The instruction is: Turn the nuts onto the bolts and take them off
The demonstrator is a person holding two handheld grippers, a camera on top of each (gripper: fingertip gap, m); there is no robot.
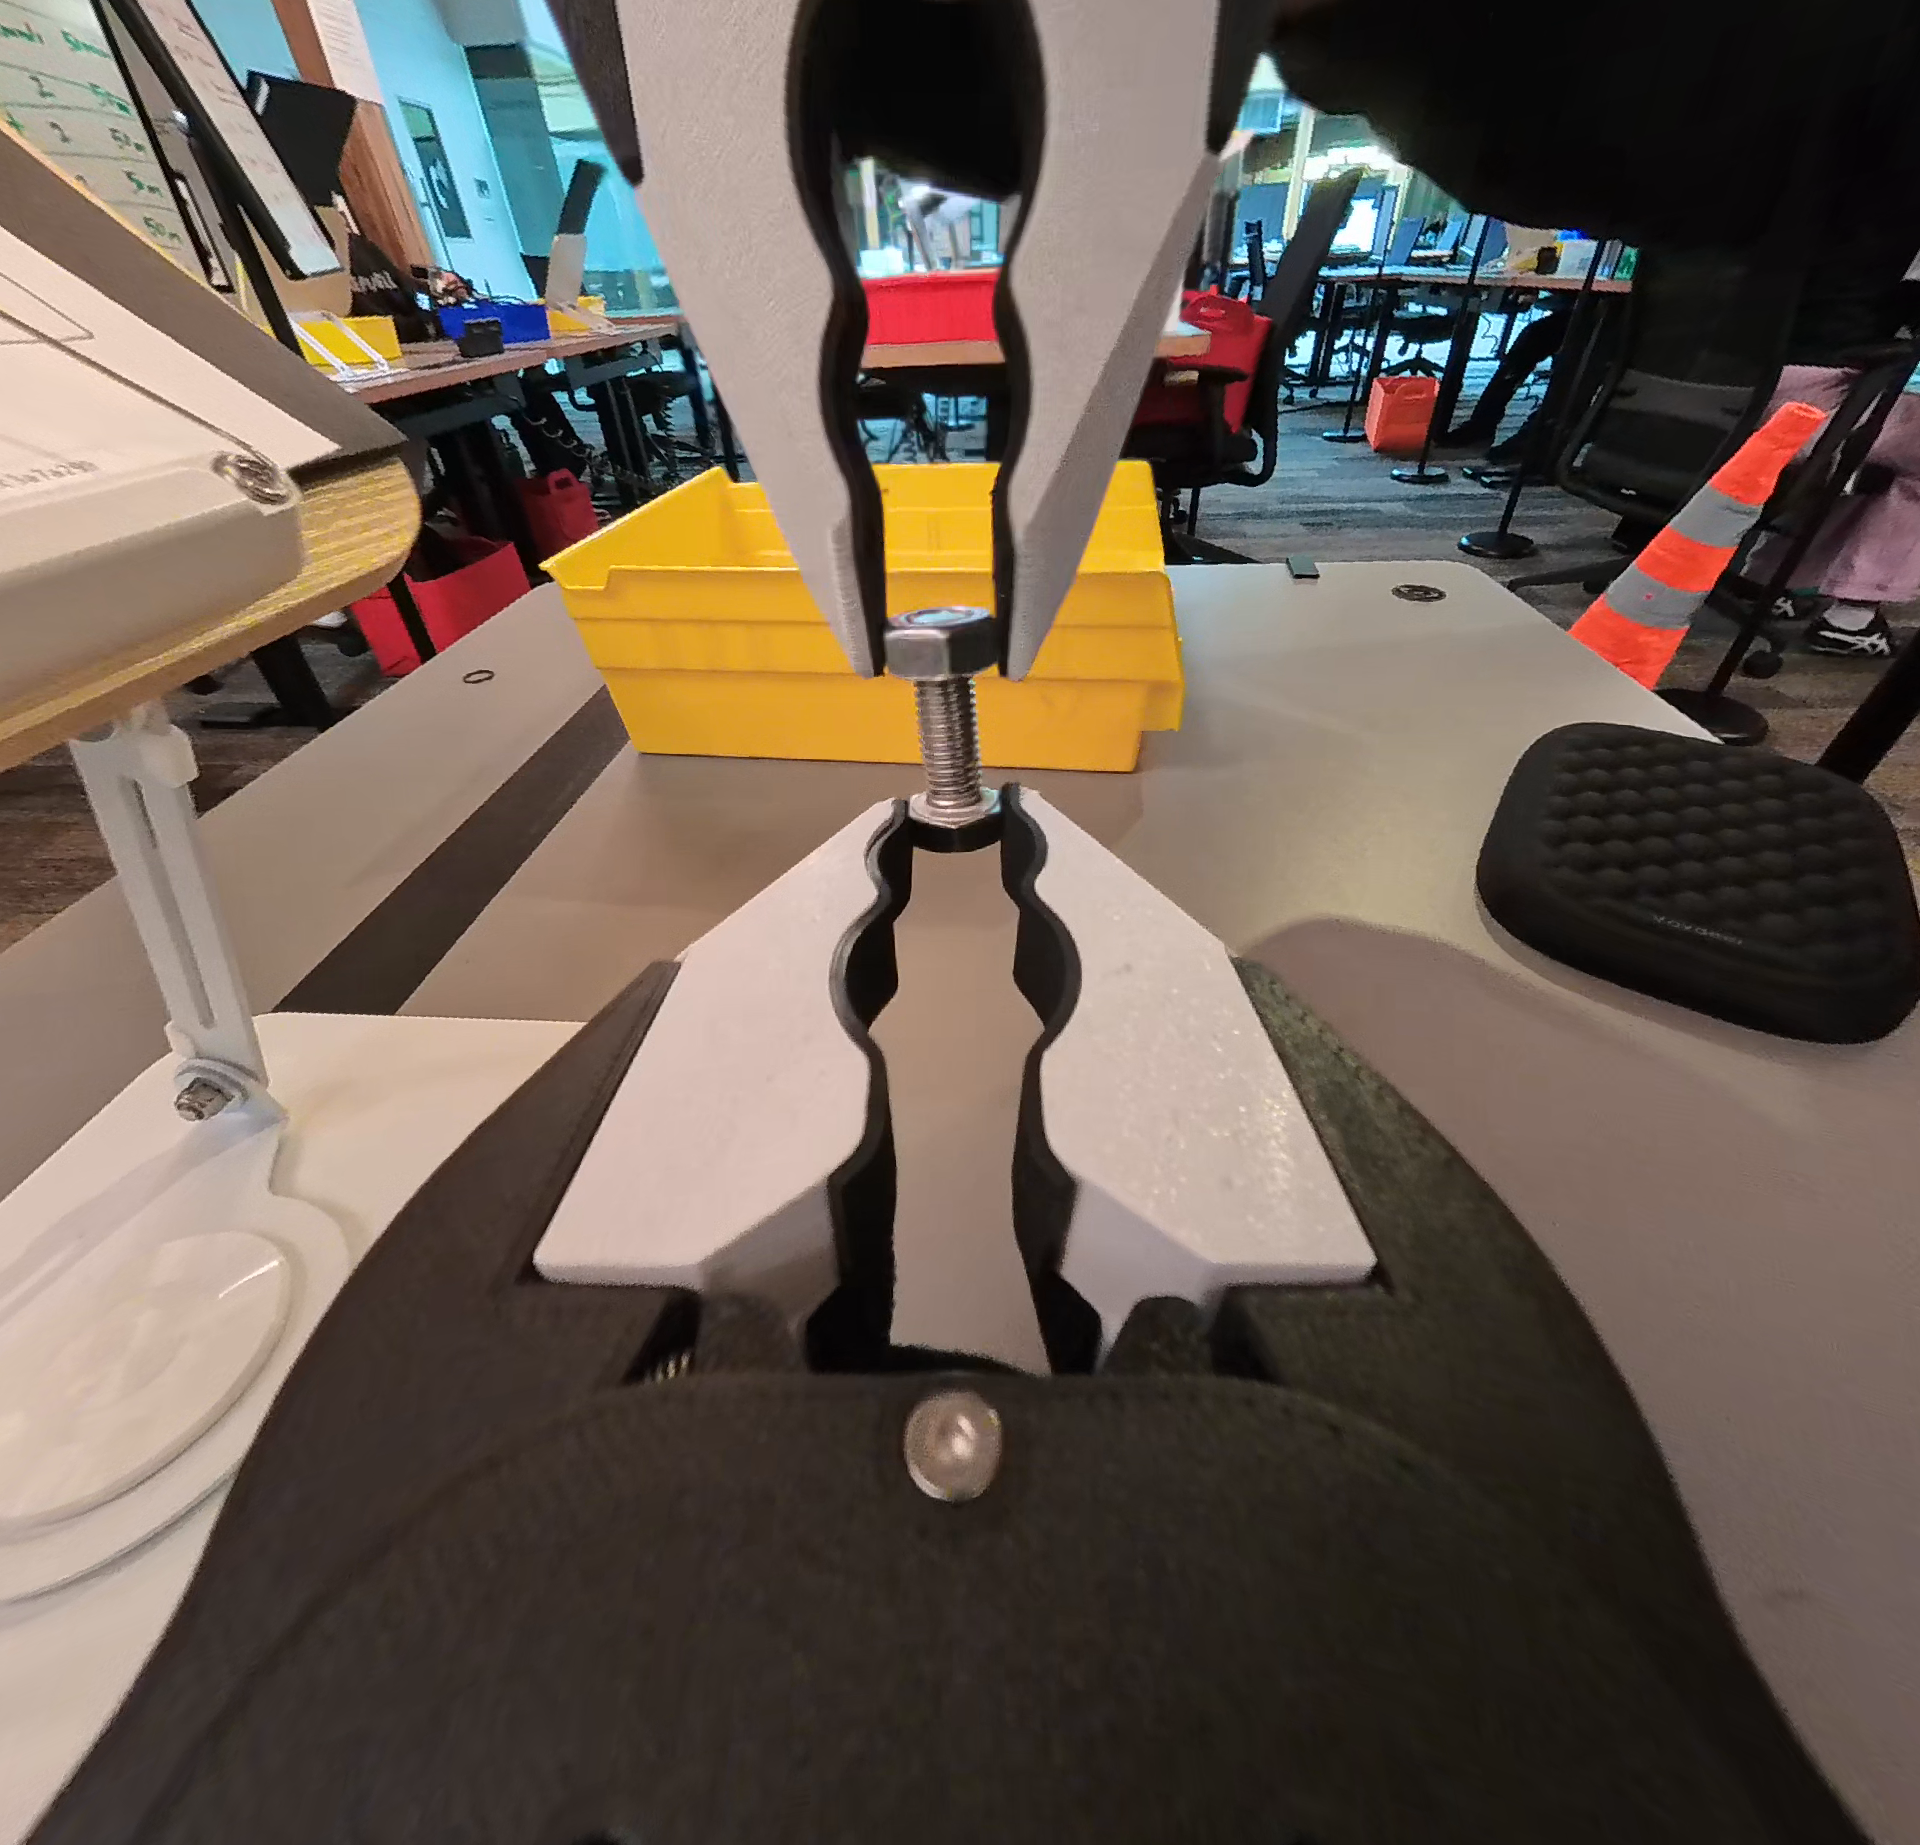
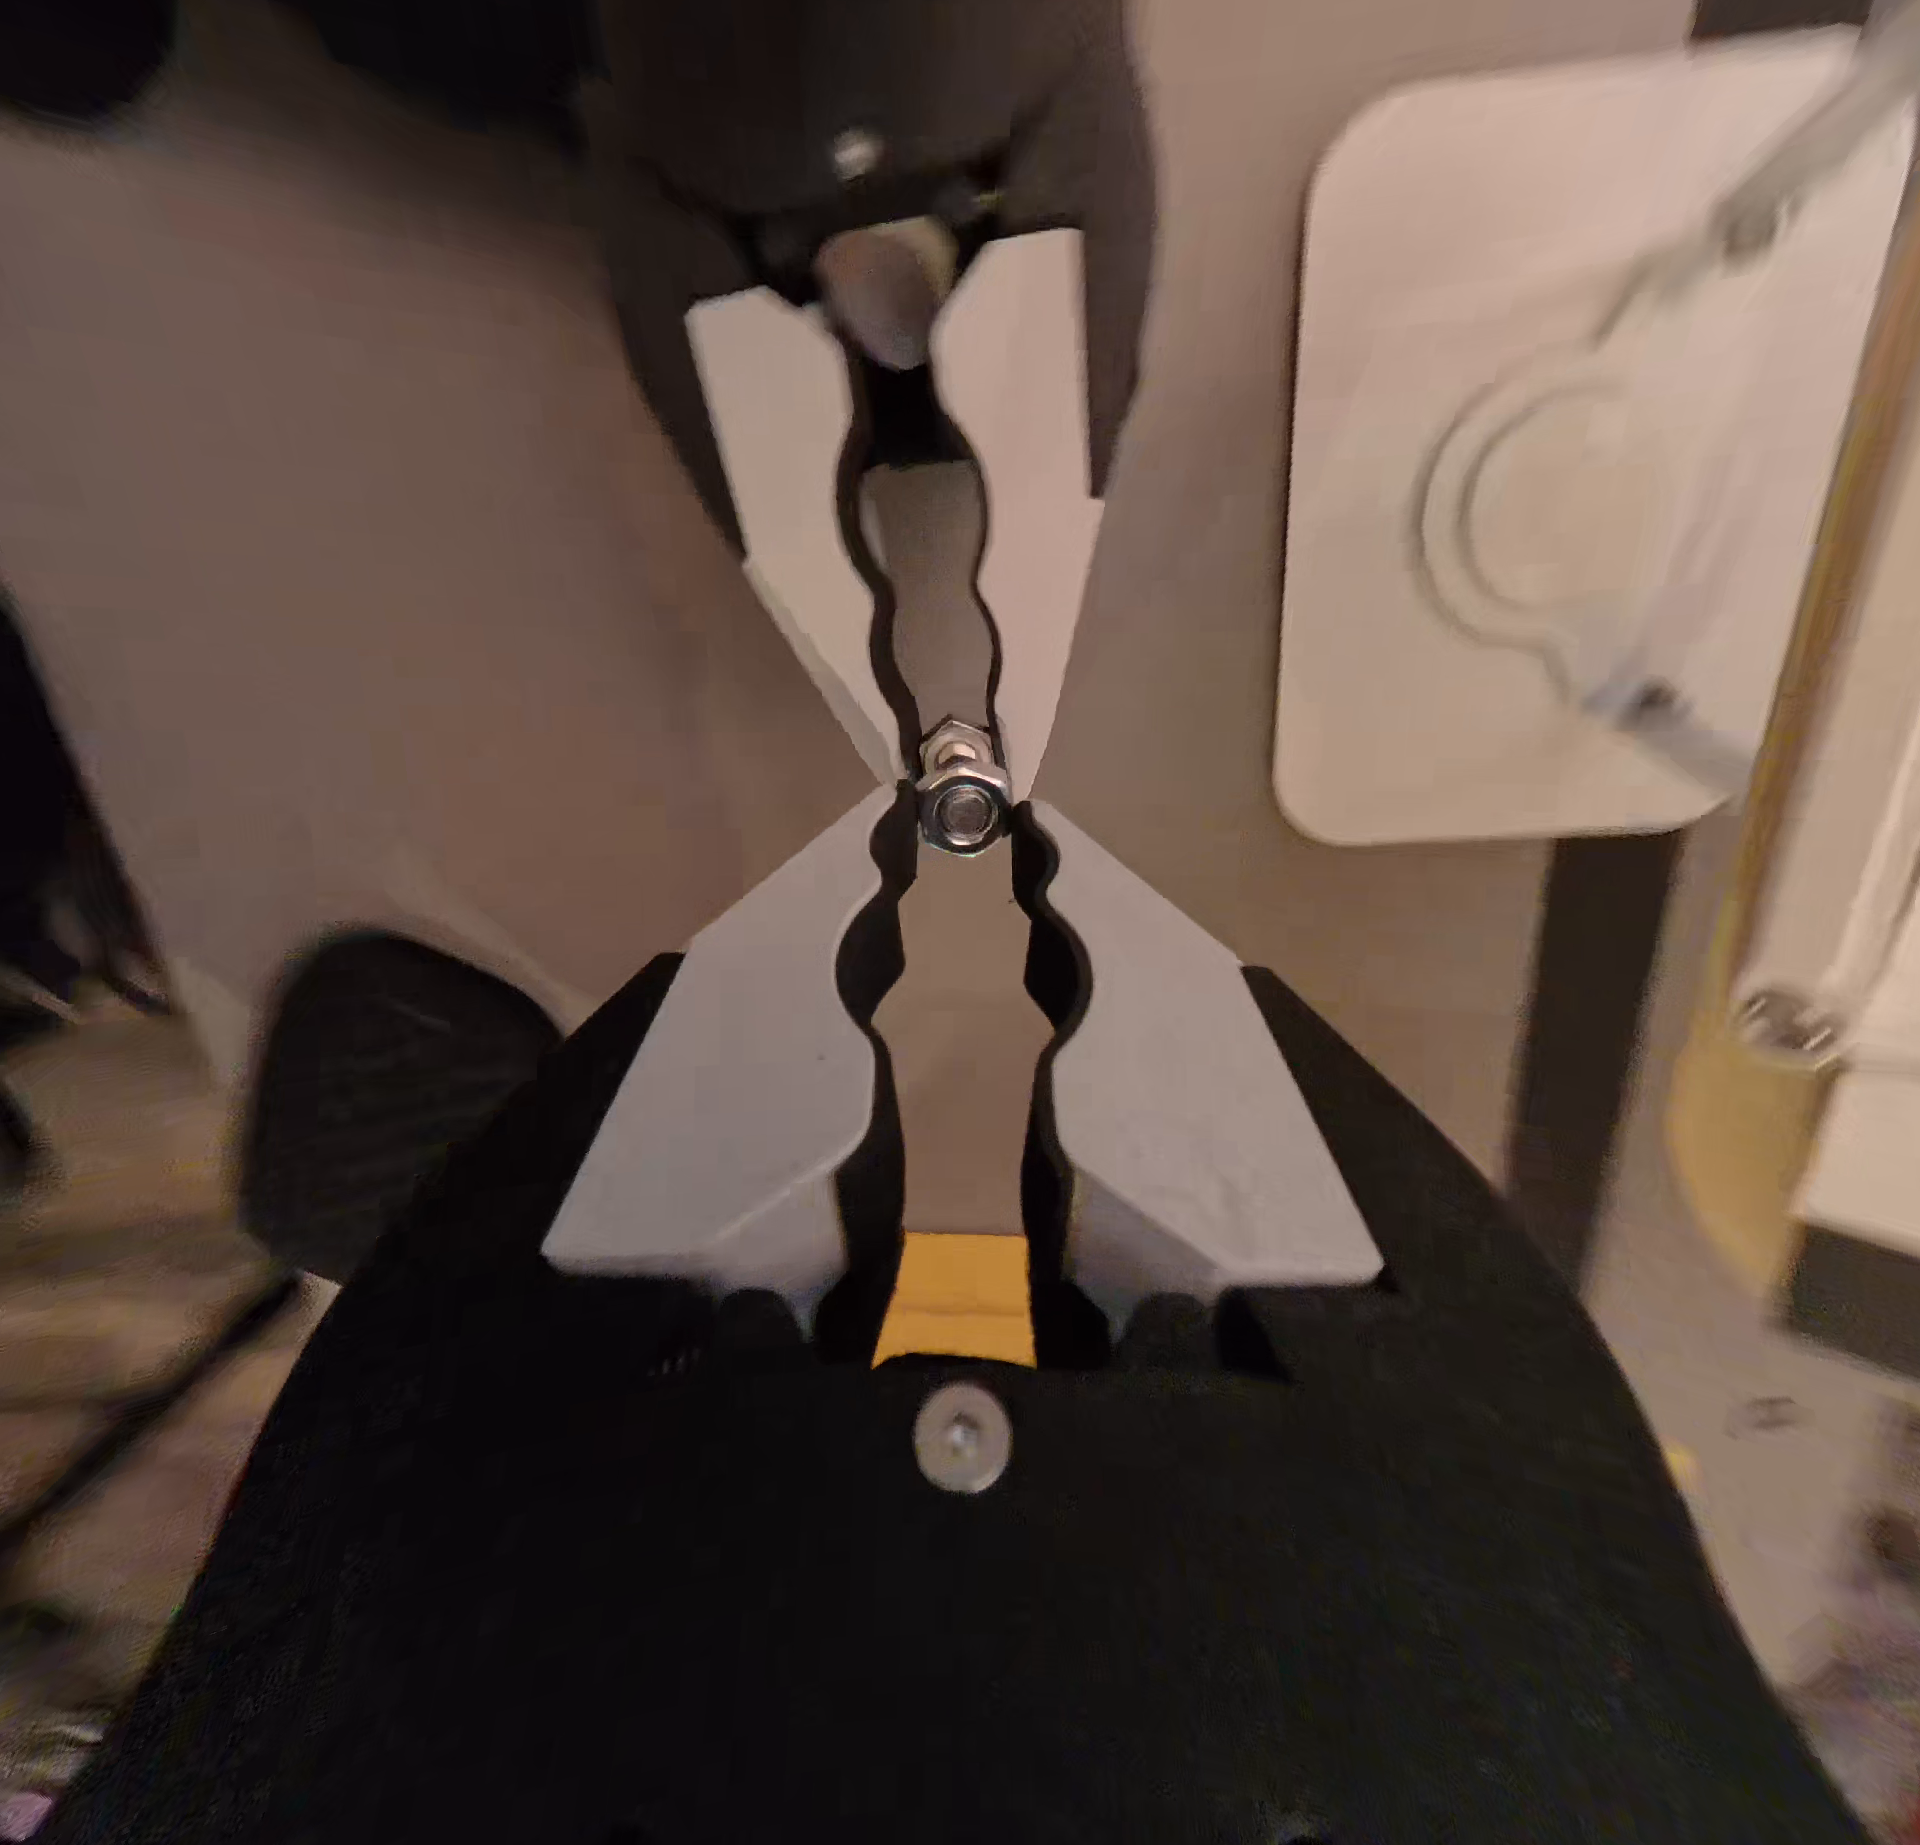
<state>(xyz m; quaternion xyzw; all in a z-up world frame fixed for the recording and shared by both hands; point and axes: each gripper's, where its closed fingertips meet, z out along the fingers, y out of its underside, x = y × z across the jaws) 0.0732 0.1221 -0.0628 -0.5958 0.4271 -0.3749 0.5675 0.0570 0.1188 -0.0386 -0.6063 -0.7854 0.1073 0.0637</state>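
A silver bolt (image 1: 948, 741) stands upright in the air between my two grippers. In the left wrist view my left gripper (image 1: 954, 810) is shut on the silver nut (image 1: 951, 808) at the bolt's lower end. My right gripper (image 1: 940, 652) comes down from above and is shut on the bolt's hex head (image 1: 938, 637). The right wrist view looks down on the hex head (image 2: 961, 813) between my right gripper's tips (image 2: 958, 821), with the nut (image 2: 951, 741) just beyond it in the left gripper (image 2: 951, 748). This view is blurred.
A yellow bin (image 1: 727, 642) stands on the grey table (image 1: 1351, 715) right behind the bolt. A black padded rest (image 1: 1704, 860) lies to the right. A white stand base (image 1: 135, 1328) sits at the left, also in the right wrist view (image 2: 1507, 445). An orange cone (image 1: 1704, 548) stands beyond the table. Less than 4 cm separates the two grippers' tips.
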